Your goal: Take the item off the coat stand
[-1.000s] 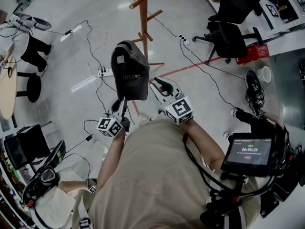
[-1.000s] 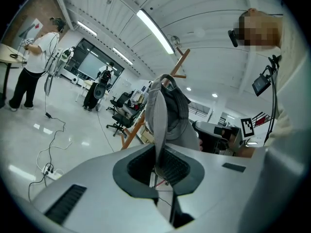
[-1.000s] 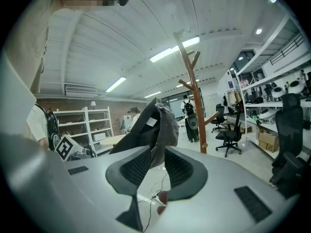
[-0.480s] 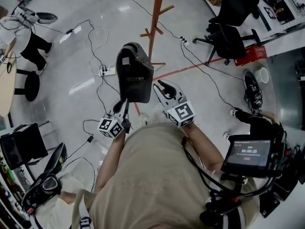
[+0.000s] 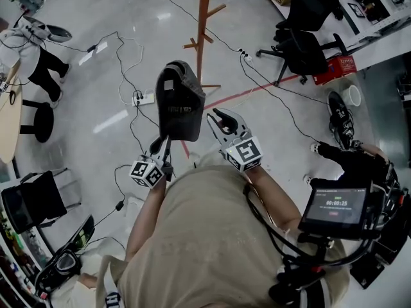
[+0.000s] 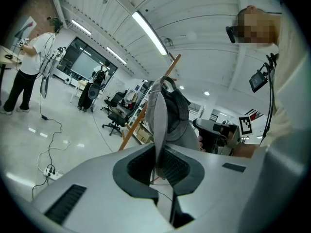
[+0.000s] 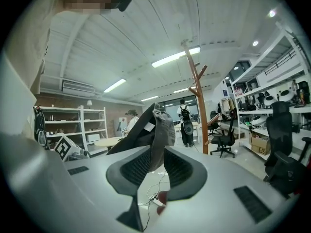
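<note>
While holding the dark grey fabric cap (image 5: pixel 180 101) clear of the brown wooden coat stand (image 5: pixel 204 31), left gripper (image 6: pixel 159 165) fingers clamped on its edge, right gripper (image 5: pixel 222 118) fingers spread and empty, avoid swinging: risk of slipping from thin pinch.

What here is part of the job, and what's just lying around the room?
Job: cap, clamped in the left gripper; coat stand; right gripper, jaws open.
Lying about: office chairs, power strip, red box, black stool.

My head camera looks steeply down at the floor (image 5: pixel 308 127). Each gripper view peers upward from low down. All three share the coat stand (image 5: pixel 204 31).
</note>
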Action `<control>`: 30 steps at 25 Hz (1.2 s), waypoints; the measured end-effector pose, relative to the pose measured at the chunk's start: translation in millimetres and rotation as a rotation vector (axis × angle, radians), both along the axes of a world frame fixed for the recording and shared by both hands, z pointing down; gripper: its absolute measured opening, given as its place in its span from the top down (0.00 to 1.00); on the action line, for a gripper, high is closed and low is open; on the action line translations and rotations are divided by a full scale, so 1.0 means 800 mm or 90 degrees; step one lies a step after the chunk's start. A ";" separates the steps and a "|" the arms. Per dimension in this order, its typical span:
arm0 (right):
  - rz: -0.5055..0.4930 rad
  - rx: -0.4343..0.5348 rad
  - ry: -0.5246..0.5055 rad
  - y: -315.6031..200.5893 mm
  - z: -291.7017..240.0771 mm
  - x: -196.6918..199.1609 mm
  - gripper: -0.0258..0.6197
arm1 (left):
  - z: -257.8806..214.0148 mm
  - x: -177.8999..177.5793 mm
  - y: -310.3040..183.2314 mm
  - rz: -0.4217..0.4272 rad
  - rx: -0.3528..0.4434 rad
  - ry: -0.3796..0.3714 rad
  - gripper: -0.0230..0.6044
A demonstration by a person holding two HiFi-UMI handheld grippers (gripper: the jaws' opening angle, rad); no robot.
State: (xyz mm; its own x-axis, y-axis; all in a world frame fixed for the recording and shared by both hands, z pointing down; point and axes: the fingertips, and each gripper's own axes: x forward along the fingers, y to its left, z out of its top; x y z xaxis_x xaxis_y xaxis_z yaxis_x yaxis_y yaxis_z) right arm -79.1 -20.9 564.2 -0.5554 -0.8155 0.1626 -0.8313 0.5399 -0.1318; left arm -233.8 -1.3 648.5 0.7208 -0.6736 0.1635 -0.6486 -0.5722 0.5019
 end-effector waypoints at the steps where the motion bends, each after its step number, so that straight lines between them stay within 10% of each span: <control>1: 0.000 0.001 0.001 0.000 0.000 0.002 0.82 | -0.001 0.000 -0.002 0.000 0.002 -0.001 0.91; 30: 0.030 -0.010 0.019 0.026 -0.002 0.095 0.82 | 0.007 0.095 0.003 0.007 -0.034 0.004 0.91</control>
State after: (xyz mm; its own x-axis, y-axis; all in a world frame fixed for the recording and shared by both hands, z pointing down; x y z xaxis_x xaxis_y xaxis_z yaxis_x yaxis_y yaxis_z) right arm -2.7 -0.4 562.4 -0.5115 -0.8377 0.1914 -0.8593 0.4984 -0.1148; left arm -157.6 0.7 654.0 0.7296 -0.6557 0.1941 -0.6385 -0.5516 0.5367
